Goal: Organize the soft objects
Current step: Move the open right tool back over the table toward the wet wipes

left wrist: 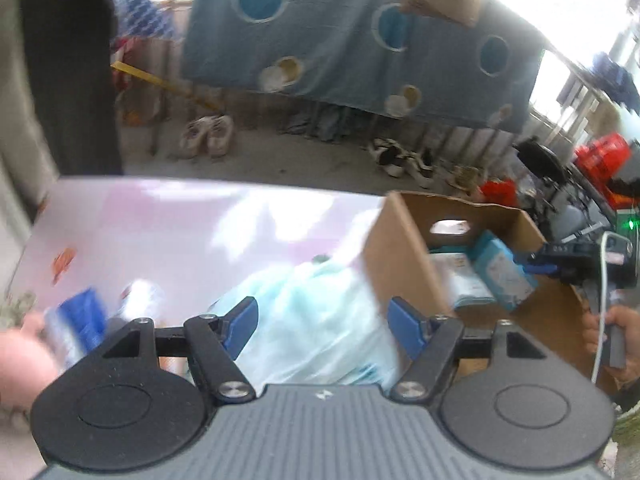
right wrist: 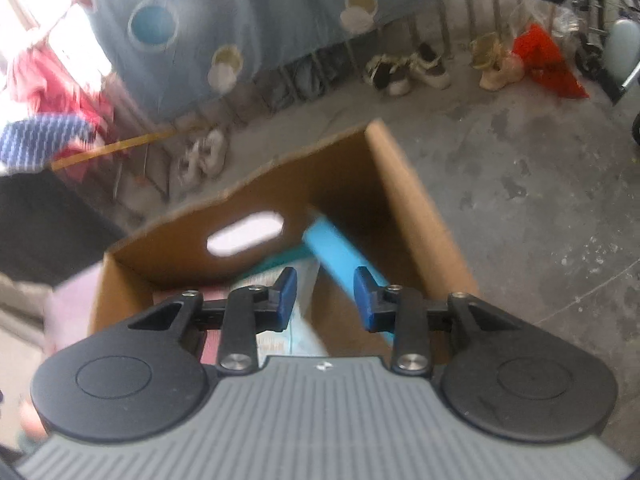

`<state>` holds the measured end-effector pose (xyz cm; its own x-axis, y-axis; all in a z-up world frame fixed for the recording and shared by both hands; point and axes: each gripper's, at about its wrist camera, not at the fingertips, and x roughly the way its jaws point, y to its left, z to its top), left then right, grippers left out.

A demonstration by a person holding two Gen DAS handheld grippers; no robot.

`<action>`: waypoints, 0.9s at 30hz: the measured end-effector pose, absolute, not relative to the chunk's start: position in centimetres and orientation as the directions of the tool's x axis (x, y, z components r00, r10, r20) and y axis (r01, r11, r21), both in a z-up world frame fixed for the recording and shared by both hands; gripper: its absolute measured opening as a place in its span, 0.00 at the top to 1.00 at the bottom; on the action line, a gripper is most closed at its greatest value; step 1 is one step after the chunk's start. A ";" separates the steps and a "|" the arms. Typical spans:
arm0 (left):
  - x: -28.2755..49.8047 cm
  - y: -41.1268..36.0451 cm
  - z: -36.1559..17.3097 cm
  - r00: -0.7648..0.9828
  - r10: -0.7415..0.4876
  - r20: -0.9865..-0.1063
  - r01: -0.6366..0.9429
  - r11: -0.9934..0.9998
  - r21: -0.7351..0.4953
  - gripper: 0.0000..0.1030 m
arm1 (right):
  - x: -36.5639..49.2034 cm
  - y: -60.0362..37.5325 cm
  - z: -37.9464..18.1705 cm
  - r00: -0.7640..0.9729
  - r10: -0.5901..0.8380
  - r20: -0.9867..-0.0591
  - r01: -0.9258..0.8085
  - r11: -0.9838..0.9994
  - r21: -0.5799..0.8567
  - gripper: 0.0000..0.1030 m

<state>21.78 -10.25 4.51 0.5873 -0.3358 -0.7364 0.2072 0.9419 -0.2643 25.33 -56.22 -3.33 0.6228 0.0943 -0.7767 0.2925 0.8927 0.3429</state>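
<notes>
In the left wrist view my left gripper (left wrist: 322, 320) stands wide, with its blue pads pressed on both sides of a pale aqua soft pack (left wrist: 320, 320), above the pinkish table (left wrist: 160, 232). Right of it is an open cardboard box (left wrist: 400, 248) holding a light blue pack (left wrist: 504, 276) and a flat printed pack. My right gripper (left wrist: 536, 266) hangs over that box, held by a hand (left wrist: 616, 332). In the right wrist view my right gripper (right wrist: 326, 296) is open with a narrow gap and nothing between its pads, above the box (right wrist: 420, 208) and the light blue pack (right wrist: 332, 248).
A blurred blue-and-white pack (left wrist: 76, 328) and a white item (left wrist: 140, 300) lie at the table's left, near a hand (left wrist: 24, 356). A blue blanket with circles (left wrist: 360, 40) hangs behind. Shoes (left wrist: 208, 136) and red bags (right wrist: 548, 60) sit on the grey floor.
</notes>
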 end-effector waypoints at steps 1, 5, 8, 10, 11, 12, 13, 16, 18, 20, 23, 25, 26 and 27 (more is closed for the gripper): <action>21.4 -9.1 4.1 0.588 -0.335 -0.737 0.187 0.942 -0.279 0.30 | 25.3 -55.8 -3.9 0.609 0.122 -0.784 0.286 0.888 0.360 0.70; 19.9 -5.9 2.4 0.592 -0.329 -0.736 0.131 0.940 -0.315 0.30 | 25.0 -54.4 -5.1 0.579 0.168 -0.798 0.281 0.878 0.389 0.70; 18.8 -4.2 1.4 0.593 -0.323 -0.738 0.108 0.940 -0.325 0.30 | 24.6 -54.2 -3.2 0.645 0.090 -0.759 0.275 0.899 0.340 0.70; 18.1 -3.6 1.0 0.598 -0.321 -0.735 0.103 0.940 -0.326 0.30 | 24.9 -54.2 -1.9 0.674 -0.014 -0.739 0.295 0.922 0.252 0.70; 17.7 -3.4 0.9 0.603 -0.319 -0.731 0.102 0.940 -0.326 0.30 | 25.2 -54.1 -1.7 0.675 -0.059 -0.736 0.309 0.928 0.208 0.70; 17.4 -3.3 0.7 0.608 -0.317 -0.728 0.102 0.940 -0.325 0.30 | 25.6 -54.1 -1.7 0.666 -0.084 -0.741 0.318 0.931 0.181 0.70; 17.0 -3.2 0.6 0.611 -0.319 -0.724 0.106 0.940 -0.325 0.30 | 26.2 -54.4 -2.0 0.654 -0.086 -0.752 0.321 0.931 0.172 0.70; 16.1 -2.9 0.0 0.613 -0.321 -0.722 0.113 0.940 -0.321 0.30 | 26.9 -53.9 -3.2 0.619 -0.124 -0.776 0.332 0.936 0.115 0.70; 15.8 -2.8 -0.2 0.614 -0.320 -0.722 0.117 0.941 -0.317 0.30 | 27.1 -52.9 -3.5 0.609 -0.146 -0.780 0.308 0.950 0.062 0.69; 15.7 -2.7 -0.5 0.612 -0.323 -0.722 0.121 0.940 -0.319 0.30 | 27.3 -52.5 -3.9 0.596 -0.111 -0.795 0.286 0.955 0.081 0.69; 15.6 -2.6 -0.8 0.609 -0.327 -0.722 0.122 0.939 -0.323 0.30 | 27.9 -51.4 -4.0 0.588 -0.100 -0.803 0.249 0.966 0.062 0.69; 15.5 -2.4 -0.9 0.610 -0.330 -0.721 0.119 0.937 -0.328 0.30 | 28.2 -51.0 -4.0 0.584 -0.069 -0.808 0.240 0.967 0.091 0.69; 15.5 -2.3 -1.0 0.610 -0.334 -0.719 0.120 0.935 -0.333 0.30 | 28.1 -50.8 -3.8 0.583 -0.054 -0.811 0.235 0.966 0.104 0.69; 15.4 -2.2 -1.0 0.610 -0.338 -0.717 0.120 0.933 -0.338 0.30 | 28.2 -50.7 -3.9 0.580 -0.024 -0.815 0.229 0.964 0.134 0.69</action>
<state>15.43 -2.23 -1.00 0.6097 -0.3381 -0.7169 0.1198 0.9334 -0.3383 28.25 -50.65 -3.92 0.5796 -0.0243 -0.8145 0.2287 0.9642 0.1340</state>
